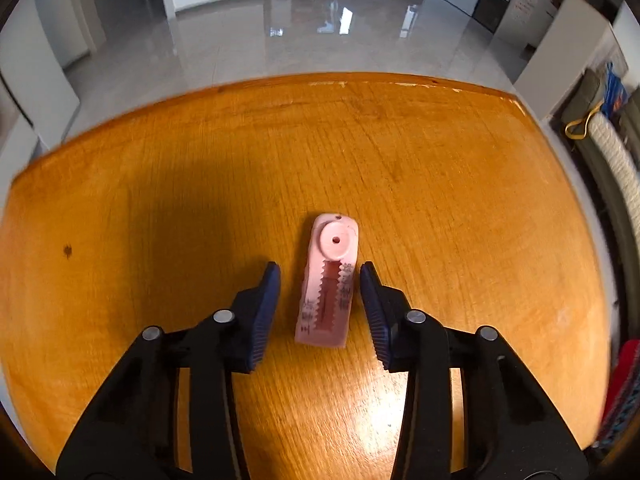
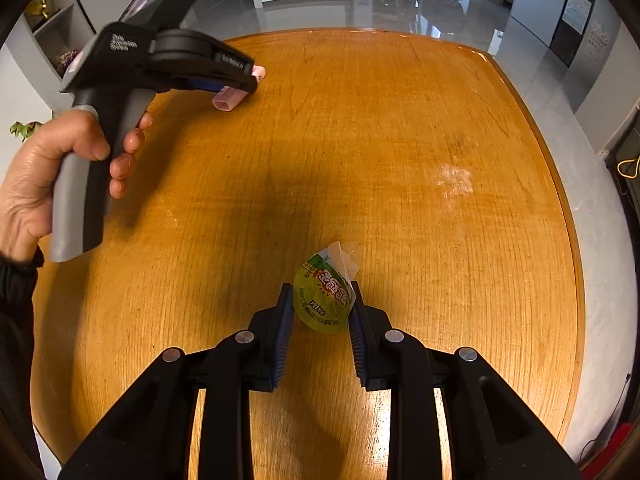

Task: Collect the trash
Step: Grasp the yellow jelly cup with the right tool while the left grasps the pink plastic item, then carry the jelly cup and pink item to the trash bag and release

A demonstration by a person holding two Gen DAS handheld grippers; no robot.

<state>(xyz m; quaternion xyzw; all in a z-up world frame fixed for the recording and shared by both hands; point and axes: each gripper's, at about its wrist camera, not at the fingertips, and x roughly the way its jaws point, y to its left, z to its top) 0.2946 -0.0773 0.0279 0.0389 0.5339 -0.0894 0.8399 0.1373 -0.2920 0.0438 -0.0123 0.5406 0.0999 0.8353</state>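
The right tool points steeply down at the counter with its two blue-padded fingers closed onto a small green jelly cup, pads pressed against its sides. The cup's printed foil lid faces the camera, and a clear peeled tab sticks out past the far rim. The cup sits near the front middle of the orange wooden top.

The left tool also points down, its jaws straddling a pink plastic piece that lies lengthwise between them. In the left wrist view a gap shows on both sides between the pads and the pink piece, so nothing is clamped there. The piece has a round disc with a small hole at its far end and toothed edges along a darker slot.

From the right wrist view, the person's left hand grips the grey handle of that tool at the far left part of the counter, well apart from the jelly cup. Glossy grey floor lies beyond the counter's far edge.
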